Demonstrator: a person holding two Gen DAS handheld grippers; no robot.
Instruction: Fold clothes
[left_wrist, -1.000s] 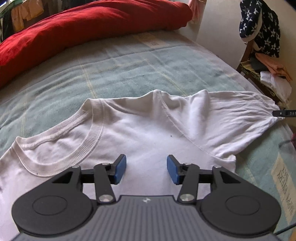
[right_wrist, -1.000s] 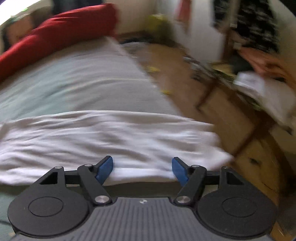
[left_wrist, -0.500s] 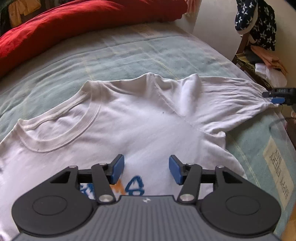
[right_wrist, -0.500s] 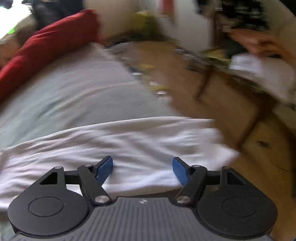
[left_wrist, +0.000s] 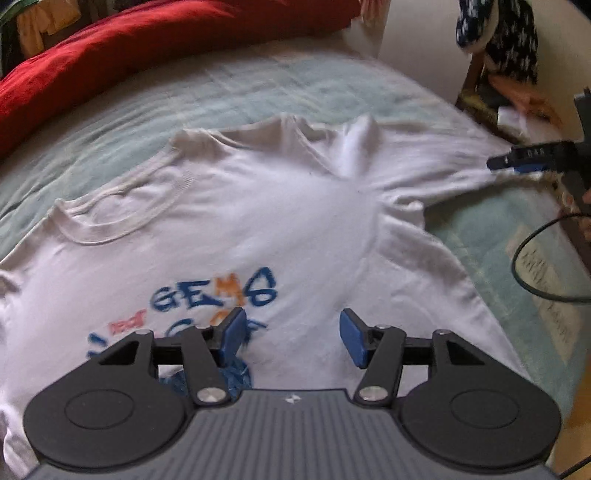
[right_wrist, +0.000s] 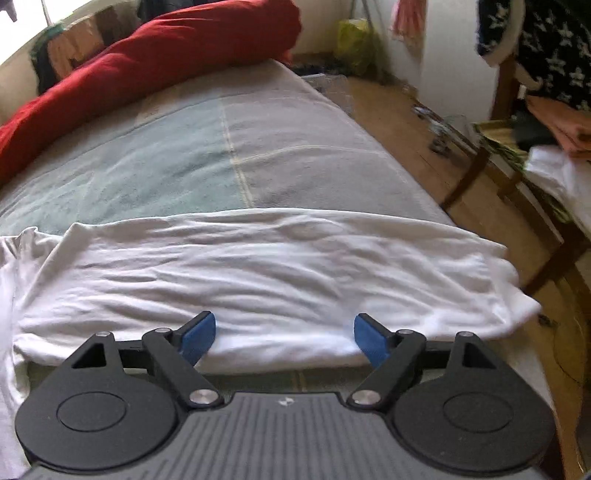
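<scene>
Since the earlier frame, more of the shirt (left_wrist: 280, 229) print is exposed at lower centre. Shirt is spread flat on the bed (right_wrist: 221, 147), unfolded. Left gripper (left_wrist: 291, 336) and right gripper (right_wrist: 284, 336) are spread, holding nothing. All folds are judged outstanding.

Soft daylight fills both views, brightest at the blown-out window (right_wrist: 55, 11) in the upper left of the right wrist frame. Fisheye distortion bends the edges. The white T-shirt (left_wrist: 295, 221) glares and looks blurred; shadows are faint.
</scene>
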